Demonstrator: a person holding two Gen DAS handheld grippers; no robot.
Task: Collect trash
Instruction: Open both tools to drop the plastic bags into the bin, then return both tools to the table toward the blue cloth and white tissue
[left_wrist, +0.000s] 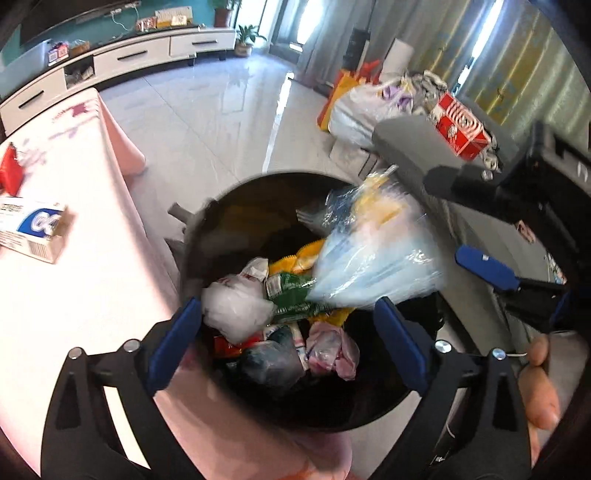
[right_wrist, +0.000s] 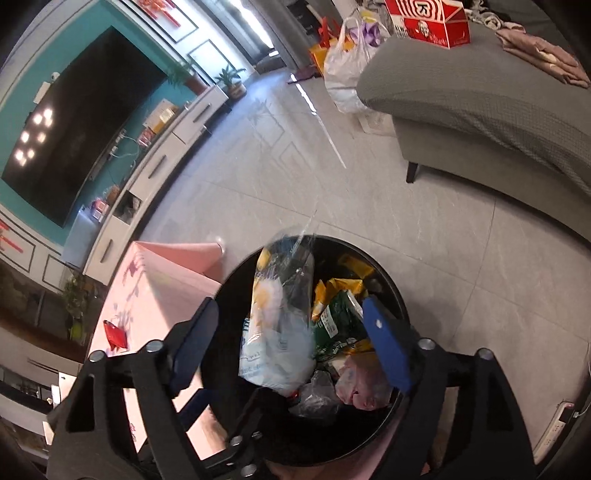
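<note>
Clear plastic bag (right_wrist: 275, 332) upright in bin (right_wrist: 402, 306)

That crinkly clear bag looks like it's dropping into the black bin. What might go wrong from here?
Two risks, I'd guess. The clear plastic bag with blue and yellow print stands tall and tops the rim of the round black bin, so it may catch there or tip onto the floor. The bin already holds many wrappers, so more trash could spill. Both the left tongs and right tongs are open.

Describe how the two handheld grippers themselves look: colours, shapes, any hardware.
The left gripper and the right gripper look alike: black triangular plastic frames with cut-outs, silver bolt heads, and flat blue rectangular finger pads. A bare thumb shows beside the left frame.
</note>
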